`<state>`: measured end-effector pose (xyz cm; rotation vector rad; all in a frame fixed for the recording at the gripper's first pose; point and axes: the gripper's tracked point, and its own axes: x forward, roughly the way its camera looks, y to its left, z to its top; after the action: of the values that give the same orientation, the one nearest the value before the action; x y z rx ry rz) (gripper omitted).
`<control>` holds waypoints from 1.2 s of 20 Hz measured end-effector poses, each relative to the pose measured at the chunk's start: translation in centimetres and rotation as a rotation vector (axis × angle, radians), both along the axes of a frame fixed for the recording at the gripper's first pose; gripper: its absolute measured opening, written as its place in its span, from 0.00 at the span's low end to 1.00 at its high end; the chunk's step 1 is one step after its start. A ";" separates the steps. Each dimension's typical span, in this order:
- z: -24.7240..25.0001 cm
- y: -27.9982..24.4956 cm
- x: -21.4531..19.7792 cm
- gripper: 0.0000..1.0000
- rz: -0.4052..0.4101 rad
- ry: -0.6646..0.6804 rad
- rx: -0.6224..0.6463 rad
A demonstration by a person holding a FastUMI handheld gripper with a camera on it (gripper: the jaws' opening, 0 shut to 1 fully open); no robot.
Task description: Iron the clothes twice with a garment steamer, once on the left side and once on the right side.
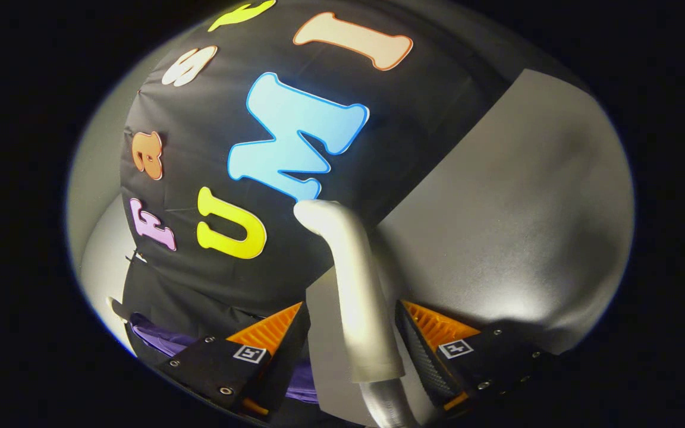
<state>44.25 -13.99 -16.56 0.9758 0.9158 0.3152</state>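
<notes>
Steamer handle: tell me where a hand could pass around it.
Plain grey wall beyond the right finger looks bare. The steamer handle stands between the fingers of the gripper; whether both press it is unclear. By the left finger it is crowded: purple garment against the black cloth.

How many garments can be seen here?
1: a purple garment lies low beyond the fingers, beside the steamer handle held in the gripper. Most of it is hidden, so others could be out of view.
</notes>
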 end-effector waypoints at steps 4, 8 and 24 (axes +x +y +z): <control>-1.3 0.4 -0.1 0.74 0.010 0.042 0.012; -1.7 1.0 -0.6 0.54 0.023 0.067 0.049; 7.8 0.2 -9.4 0.37 -0.081 -0.060 0.112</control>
<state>34.81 -13.80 -8.80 1.0981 0.8089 0.3285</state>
